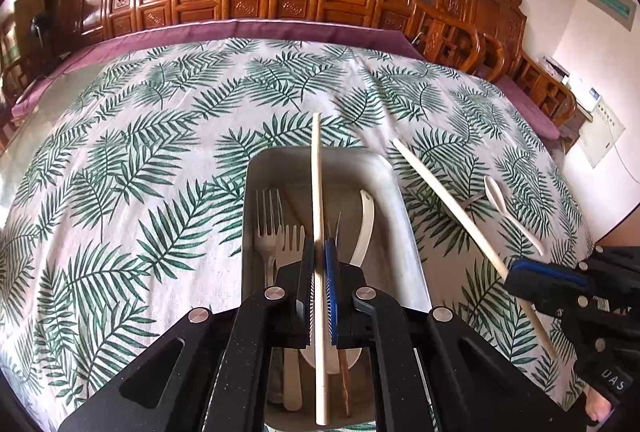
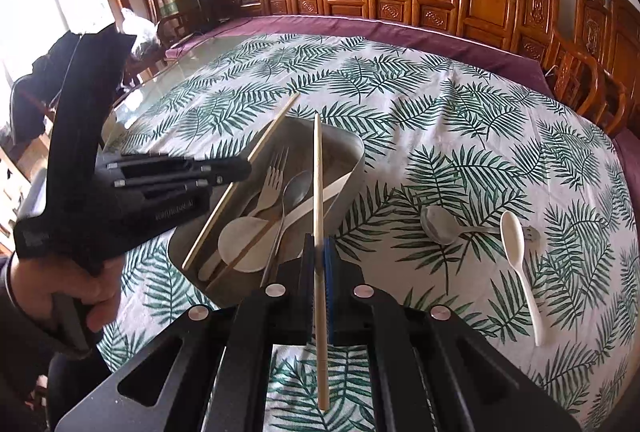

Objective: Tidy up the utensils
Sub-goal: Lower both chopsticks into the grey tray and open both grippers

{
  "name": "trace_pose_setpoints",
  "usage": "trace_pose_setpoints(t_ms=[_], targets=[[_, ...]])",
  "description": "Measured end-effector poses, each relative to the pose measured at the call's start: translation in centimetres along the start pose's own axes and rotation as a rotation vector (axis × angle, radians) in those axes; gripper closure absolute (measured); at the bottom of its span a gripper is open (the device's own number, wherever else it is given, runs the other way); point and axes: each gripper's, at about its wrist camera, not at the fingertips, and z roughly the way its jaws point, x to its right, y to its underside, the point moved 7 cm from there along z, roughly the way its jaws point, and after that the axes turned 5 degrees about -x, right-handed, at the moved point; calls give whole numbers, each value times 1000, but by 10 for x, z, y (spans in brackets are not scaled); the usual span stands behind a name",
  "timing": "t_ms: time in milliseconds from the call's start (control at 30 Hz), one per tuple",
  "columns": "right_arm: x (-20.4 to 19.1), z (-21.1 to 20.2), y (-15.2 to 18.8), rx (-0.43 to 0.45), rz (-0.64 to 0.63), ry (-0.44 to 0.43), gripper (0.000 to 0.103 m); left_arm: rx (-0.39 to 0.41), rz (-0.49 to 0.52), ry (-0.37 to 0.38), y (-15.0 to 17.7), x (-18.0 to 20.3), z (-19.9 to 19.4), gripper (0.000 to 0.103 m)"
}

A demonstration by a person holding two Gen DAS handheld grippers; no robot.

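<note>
Both jaws are clamped shut, each on one chopstick: left gripper (image 1: 320,264) over the metal tray (image 1: 256,167), right gripper (image 2: 319,256) beside it. I judge two spoons (image 2: 516,236) remain on the tabletop (image 2: 460,111), lower right.

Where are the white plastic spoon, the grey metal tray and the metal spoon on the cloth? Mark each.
White plastic spoon (image 2: 513,232), right wrist view, bowl.
Grey metal tray (image 2: 354,167), right wrist view, right wall.
Metal spoon (image 2: 438,226), right wrist view, bowl.

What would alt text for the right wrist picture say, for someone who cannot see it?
A black two-finger right gripper clamps a pale wooden chopstick beside a grey rectangular metal tray of cutlery on a palm-leaf tablecloth. The left gripper holds a second chopstick over the tray.
</note>
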Motion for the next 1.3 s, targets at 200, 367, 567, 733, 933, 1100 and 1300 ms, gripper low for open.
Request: trace_pose_setpoints(t_ms=[200, 367, 567, 733, 933, 1100, 1300], targets=[[-7, 10, -6, -4, 30, -9, 97, 13, -6, 12, 1, -5, -12, 98], [-17, 21, -16, -3, 54, -18, 97, 41, 0, 3, 6, -17, -34, 98], [-29, 39, -26, -13, 85, -11, 97, 77, -1, -31, 13, -37, -60, 95], [-38, 49, -30, -16, 74, 20, 97, 115, -9, -43, 16, -52, -82, 80], [-41, 62, -31, -38, 92, 61, 97, 157, -19, -59, 21, -66, -107, 67], [-43, 70, -31, -56, 111, 87, 97, 181, -37, -59, 24, -74, -118, 50], [-41, 80, -33, -77, 123, 122, 97, 192, -49, -66, 22, -81, -123, 44]])
